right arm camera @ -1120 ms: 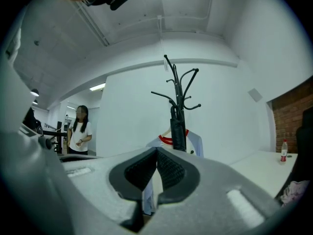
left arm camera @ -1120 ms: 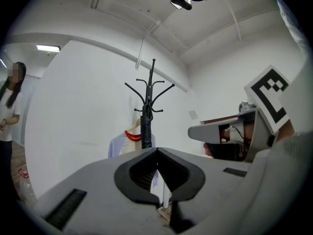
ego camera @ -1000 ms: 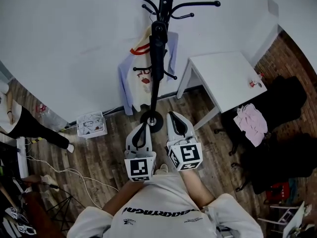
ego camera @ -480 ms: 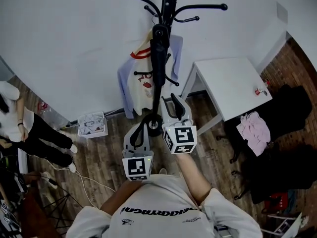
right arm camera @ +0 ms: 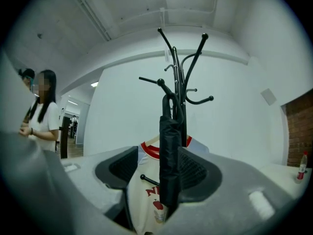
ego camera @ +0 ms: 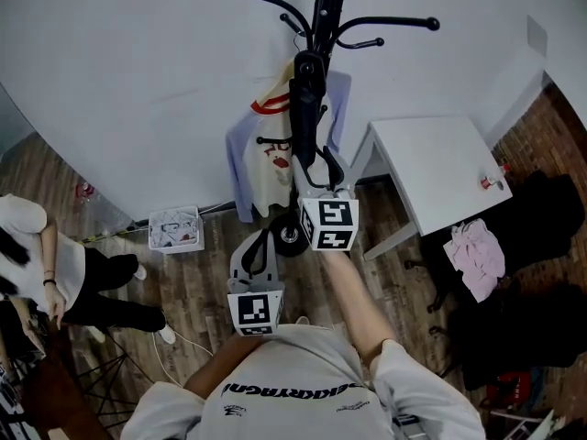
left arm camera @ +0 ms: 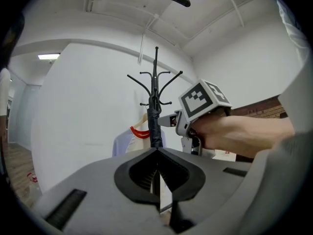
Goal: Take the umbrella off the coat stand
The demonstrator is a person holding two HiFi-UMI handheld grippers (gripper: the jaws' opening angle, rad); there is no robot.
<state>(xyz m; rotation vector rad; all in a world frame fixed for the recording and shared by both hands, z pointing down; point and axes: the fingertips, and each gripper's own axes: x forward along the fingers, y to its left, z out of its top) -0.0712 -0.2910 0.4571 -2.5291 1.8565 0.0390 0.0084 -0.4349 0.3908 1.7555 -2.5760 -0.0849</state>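
The right gripper (ego camera: 321, 168), jaws just opened wide, straddles the folded umbrella (ego camera: 305, 117) hanging on the coat stand (ego camera: 326, 7), so I'd close squarely on its middle, then lift it up and off before drawing back; the left gripper (ego camera: 260, 244) is pinched shut

Wooden floor (ego camera: 202, 287) carries a coat stand (ego camera: 327, 7), white bench (ego camera: 431, 168) and basket (ego camera: 176, 229). A small bottle (ego camera: 491, 181) sits on the bench.

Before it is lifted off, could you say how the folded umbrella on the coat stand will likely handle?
The umbrella is long and slim, so probably stiff but apt to swing if held off-centre. Its fabric looks soft and may slip. It seems hooked on the coat stand, so might snag.
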